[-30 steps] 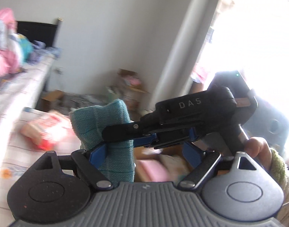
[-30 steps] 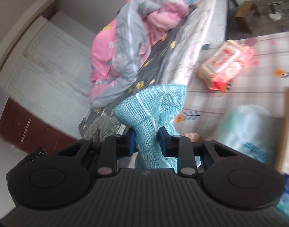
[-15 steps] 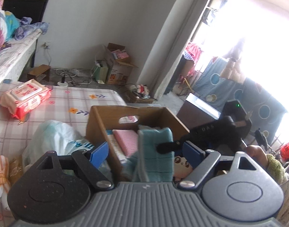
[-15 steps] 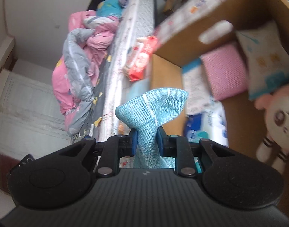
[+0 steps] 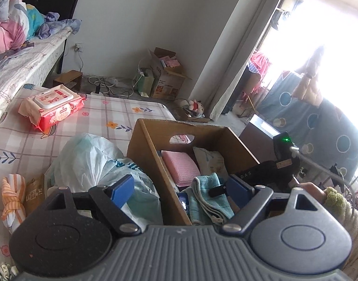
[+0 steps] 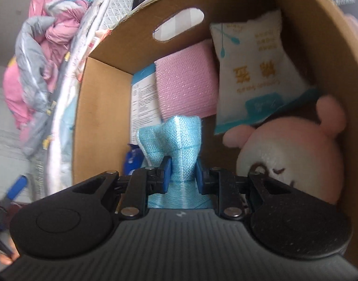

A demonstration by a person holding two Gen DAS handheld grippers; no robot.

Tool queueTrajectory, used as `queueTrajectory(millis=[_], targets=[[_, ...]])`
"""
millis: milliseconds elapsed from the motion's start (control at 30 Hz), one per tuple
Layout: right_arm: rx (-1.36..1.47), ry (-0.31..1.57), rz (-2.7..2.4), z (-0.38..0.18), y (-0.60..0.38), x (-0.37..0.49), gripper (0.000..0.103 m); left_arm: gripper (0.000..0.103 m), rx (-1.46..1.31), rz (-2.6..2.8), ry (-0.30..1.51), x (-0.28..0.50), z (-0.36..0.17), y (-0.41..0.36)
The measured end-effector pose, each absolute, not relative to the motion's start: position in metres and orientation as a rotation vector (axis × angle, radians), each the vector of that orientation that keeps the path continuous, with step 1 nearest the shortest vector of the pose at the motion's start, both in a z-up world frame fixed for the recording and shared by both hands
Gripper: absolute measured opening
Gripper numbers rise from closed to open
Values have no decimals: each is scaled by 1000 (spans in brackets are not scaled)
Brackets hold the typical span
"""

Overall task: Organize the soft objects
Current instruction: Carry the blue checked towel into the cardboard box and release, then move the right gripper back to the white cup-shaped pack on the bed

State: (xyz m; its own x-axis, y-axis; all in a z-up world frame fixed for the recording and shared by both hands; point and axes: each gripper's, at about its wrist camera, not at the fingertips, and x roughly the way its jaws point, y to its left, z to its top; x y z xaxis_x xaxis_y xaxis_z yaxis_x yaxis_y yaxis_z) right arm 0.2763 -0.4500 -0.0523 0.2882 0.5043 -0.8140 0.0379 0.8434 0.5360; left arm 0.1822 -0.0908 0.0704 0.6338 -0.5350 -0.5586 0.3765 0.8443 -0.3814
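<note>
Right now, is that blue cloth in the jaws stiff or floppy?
Probably floppy: the cloth bunches and creases where the right gripper pinches it. Likely light too, and the woven surface looks unlikely to slip.

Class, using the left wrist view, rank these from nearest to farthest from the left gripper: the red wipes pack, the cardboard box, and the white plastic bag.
1. White plastic bag, right by the left gripper's left finger.
2. Cardboard box, just past the bag, centre-right; its near end lies about as close, so these two are hard to separate.
3. Red wipes pack, far left on the checked cloth.
</note>
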Motion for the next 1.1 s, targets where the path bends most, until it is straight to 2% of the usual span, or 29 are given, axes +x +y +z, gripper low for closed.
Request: queueTrajectory(millis=[267, 367, 533, 700, 800, 967, 1100], targets=[[-8, 1137, 237, -43, -397, 262, 23, 86, -240, -525, 723, 181, 67, -90], [-106, 1111, 242, -47, -388, 261, 25, 86, -246, -523, 720, 180, 66, -87], [-209, 1063, 217, -44, -374, 256, 33, 86, -247, -517, 717, 178, 66, -83], [21, 972, 228, -3, -408, 246, 33, 87, -236, -507, 699, 172, 69, -75], [233, 1009, 289, 4, -422, 242, 33, 87, -239, -503, 693, 168, 70, -70], [283, 1146, 264, -29, -412, 246, 30, 87, -236, -485, 695, 162, 68, -62], [347, 1211, 220, -61, -413, 254, 24, 88, -241, -466, 698, 155, 67, -52]])
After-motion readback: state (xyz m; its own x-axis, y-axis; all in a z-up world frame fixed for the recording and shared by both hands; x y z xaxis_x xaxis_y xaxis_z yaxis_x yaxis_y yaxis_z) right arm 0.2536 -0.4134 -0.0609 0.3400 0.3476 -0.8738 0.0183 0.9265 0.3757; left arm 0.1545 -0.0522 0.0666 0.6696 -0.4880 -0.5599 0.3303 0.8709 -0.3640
